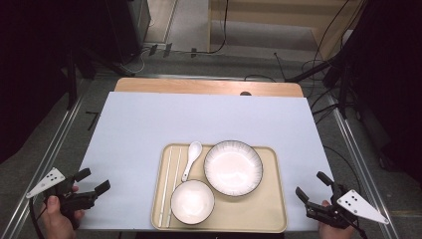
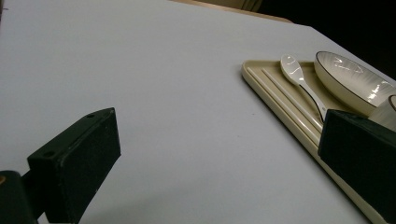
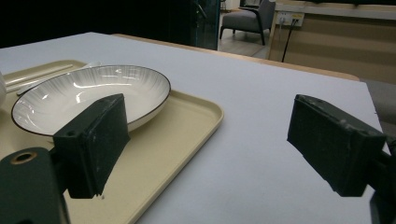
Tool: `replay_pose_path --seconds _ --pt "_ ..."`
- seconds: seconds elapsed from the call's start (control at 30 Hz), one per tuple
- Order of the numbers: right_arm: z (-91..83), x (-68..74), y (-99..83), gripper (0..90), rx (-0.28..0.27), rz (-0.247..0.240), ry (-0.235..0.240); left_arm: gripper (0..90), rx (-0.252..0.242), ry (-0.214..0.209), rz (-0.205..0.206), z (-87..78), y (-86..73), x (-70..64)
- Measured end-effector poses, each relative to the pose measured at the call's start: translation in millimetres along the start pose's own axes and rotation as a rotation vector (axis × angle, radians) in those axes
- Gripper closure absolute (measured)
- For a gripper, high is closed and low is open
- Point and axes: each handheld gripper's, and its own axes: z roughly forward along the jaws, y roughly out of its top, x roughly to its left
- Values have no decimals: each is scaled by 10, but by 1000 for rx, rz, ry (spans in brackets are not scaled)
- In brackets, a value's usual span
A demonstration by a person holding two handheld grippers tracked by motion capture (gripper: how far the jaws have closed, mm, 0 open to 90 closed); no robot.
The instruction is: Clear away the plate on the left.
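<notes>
A beige tray (image 1: 271, 211) lies at the table's near middle. On it sit a wide white plate with a dark rim (image 1: 233, 167), a smaller white bowl (image 1: 192, 201), a white spoon (image 1: 191, 158) and pale chopsticks (image 1: 169, 184) along its left side. My left gripper (image 1: 94, 180) is held open at the near left corner, well left of the tray, nothing between its jaws. My right gripper (image 1: 312, 185) is open at the near right, just beyond the tray's right edge. The left gripper view shows the tray (image 2: 261, 79), spoon (image 2: 299, 77) and plate (image 2: 350, 79); the right gripper view shows the plate (image 3: 88, 93) and tray (image 3: 177, 135).
A pale sheet (image 1: 199, 119) covers the table, with a strip of bare wood (image 1: 209, 86) at the far edge. Metal rails (image 1: 59, 134) run along both sides. Cables (image 1: 318, 64) and dark stands lie on the floor beyond. A chair (image 3: 247, 18) stands far off.
</notes>
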Motion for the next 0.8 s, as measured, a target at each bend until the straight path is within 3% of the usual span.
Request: replay_pose_path --seconds 0.63,0.8 --pt "6 -2 -3 131 5 -5 1 0 -6 -1 -7 -17 -9 16" --pt "-5 -2 1 131 19 -14 -20 0 -8 -6 -7 -5 -5 5"
